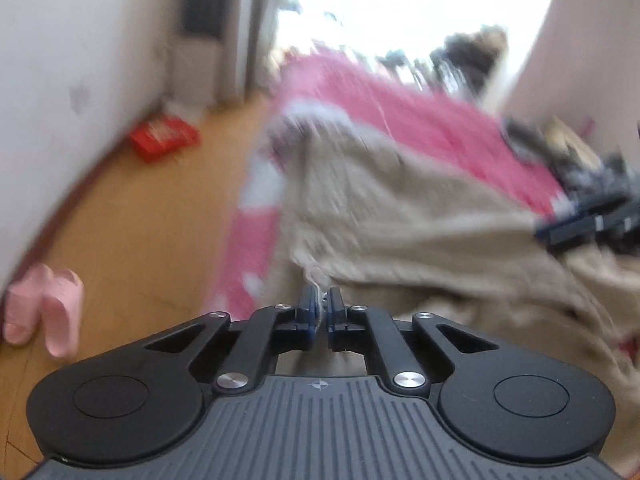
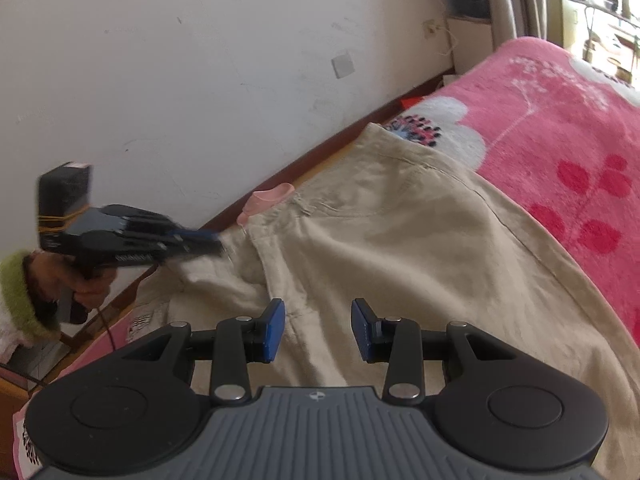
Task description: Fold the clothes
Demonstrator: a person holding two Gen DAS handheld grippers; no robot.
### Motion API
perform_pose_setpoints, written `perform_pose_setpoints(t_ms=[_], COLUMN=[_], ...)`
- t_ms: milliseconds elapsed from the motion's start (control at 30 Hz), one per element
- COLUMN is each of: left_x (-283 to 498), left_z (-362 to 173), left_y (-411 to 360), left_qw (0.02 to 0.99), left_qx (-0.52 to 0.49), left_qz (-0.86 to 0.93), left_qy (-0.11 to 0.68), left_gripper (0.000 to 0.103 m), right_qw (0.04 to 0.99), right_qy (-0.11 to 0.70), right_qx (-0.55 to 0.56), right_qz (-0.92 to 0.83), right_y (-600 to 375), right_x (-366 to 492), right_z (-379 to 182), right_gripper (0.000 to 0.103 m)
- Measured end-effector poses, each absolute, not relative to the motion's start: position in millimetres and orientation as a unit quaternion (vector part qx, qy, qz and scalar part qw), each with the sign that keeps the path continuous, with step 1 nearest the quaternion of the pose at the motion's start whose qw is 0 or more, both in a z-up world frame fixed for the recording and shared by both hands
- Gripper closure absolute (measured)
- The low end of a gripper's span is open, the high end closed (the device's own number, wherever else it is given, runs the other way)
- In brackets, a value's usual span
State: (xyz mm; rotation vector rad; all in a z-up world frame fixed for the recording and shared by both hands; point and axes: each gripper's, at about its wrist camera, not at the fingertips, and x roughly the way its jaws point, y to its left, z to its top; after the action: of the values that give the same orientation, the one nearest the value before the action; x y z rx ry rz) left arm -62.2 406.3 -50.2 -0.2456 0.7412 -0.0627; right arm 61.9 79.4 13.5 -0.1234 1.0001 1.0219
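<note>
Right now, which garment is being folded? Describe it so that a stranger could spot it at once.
Start at the bed with the pink floral blanket. Spread across it lies a pair of beige trousers, reaching the bed's floor-side edge. They are the only plain, pale cloth on the patterned pink, and the left gripper pinches their edge.

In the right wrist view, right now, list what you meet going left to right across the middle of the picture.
Green sleeve cuff → hand → left gripper → pink slipper → beige trousers → pink blanket.
</note>
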Motion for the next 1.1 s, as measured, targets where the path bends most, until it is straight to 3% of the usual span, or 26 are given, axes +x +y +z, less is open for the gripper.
perform_pose_setpoints(t_ms=[167, 267, 433, 767, 933, 1100], left_x=[-48.6, -40.2, -50.6, -54.1, -19.3, 10.6], left_z=[-71.7, -93.7, -76.2, -28.2, -41.5, -77.6], left_y=[408.0, 400.3, 410.1, 385.0, 336.7, 314.7], left_qw=[0.923, 0.917, 0.919, 0.932, 0.932, 0.913], left_qx=[-0.121, -0.099, -0.101, -0.116, -0.112, -0.086], left_qz=[0.019, 0.038, 0.065, 0.038, -0.01, 0.032], left_qy=[0.365, 0.385, 0.376, 0.341, 0.345, 0.396], left_gripper=[0.1, 0.095, 0.085, 0.076, 0.076, 0.076], right_qw=[0.754, 0.758, 0.77, 0.798, 0.803, 0.825], right_qy=[0.463, 0.458, 0.453, 0.471, 0.496, 0.495], right_qx=[-0.051, -0.057, -0.068, -0.096, -0.074, -0.045], right_qz=[0.463, 0.461, 0.443, 0.364, 0.321, 0.268], right_y=[79.5, 79.0, 56.2, -66.2, -125.8, -182.4], right_x=[64.0, 63.9, 69.9, 43.9, 1.9, -41.5], right_z=[9.6, 10.4, 21.9, 51.2, 34.7, 15.7], right_gripper=[0.062, 0.063, 0.063, 0.063, 0.063, 0.063])
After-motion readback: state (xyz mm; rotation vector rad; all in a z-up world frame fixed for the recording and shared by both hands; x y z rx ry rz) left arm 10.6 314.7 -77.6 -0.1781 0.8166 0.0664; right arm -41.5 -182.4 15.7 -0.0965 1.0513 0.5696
